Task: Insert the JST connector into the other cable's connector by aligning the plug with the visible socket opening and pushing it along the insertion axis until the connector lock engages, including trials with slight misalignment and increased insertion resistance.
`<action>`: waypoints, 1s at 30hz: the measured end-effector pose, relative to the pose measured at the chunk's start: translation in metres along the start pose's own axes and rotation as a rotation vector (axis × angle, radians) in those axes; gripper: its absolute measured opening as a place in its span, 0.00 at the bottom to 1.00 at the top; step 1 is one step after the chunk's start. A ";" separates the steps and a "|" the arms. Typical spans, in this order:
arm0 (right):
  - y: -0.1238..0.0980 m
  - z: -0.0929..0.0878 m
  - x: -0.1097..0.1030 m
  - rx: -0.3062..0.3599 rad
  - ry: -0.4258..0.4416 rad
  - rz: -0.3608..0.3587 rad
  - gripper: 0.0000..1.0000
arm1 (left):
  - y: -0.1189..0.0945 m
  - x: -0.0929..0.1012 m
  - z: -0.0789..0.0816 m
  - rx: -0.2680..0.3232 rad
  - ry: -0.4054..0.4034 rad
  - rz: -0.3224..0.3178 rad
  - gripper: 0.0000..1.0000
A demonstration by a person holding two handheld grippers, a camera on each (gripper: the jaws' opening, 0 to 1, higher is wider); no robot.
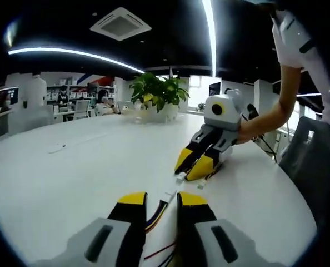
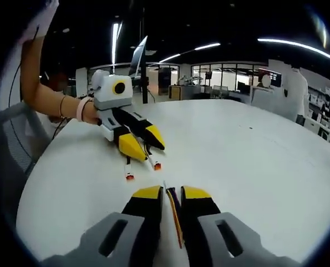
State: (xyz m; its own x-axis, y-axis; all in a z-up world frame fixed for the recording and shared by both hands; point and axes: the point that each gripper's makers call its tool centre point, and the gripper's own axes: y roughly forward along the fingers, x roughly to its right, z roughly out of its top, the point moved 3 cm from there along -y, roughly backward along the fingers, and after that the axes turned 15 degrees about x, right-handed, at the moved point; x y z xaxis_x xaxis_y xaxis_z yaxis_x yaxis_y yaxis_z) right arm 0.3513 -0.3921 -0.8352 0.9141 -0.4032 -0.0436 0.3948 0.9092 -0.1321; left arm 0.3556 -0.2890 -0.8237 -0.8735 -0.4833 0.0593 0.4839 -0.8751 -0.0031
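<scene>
A: Near: left tool (image 1: 162,207) clamped on a multicoloured cable (image 1: 156,216), its white connector (image 1: 168,196) out front, mid-desk.

B: Beyond: right tool (image 1: 193,168) shut on the other cable (image 2: 176,219), over the white desk (image 1: 70,167). Plant (image 1: 156,92) at the far edge.

A: Likely light, limp wires; grip close behind the fragile housings.

An open-plan office: a wide white surface (image 1: 70,167) with a potted plant (image 1: 158,94) at 12 o'clock, desks with monitors (image 1: 8,97) at 9 o'clock, a ceiling air vent (image 1: 120,23), strip lights (image 1: 70,53) and glass partitions (image 2: 231,72).
</scene>
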 end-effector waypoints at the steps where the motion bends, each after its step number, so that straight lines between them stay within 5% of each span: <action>1: -0.001 -0.001 0.002 0.006 0.007 0.000 0.09 | 0.000 0.001 0.000 -0.001 -0.003 0.000 0.15; 30: 0.010 0.001 -0.002 0.047 -0.045 0.081 0.05 | -0.003 0.001 -0.007 -0.014 0.061 -0.040 0.08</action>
State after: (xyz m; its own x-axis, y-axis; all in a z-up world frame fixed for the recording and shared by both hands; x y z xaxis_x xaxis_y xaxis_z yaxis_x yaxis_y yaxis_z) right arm 0.3531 -0.3821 -0.8357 0.9461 -0.3238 -0.0076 0.3221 0.9430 -0.0832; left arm 0.3528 -0.2874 -0.8311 -0.8940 -0.4480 -0.0014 0.4480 -0.8939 -0.0164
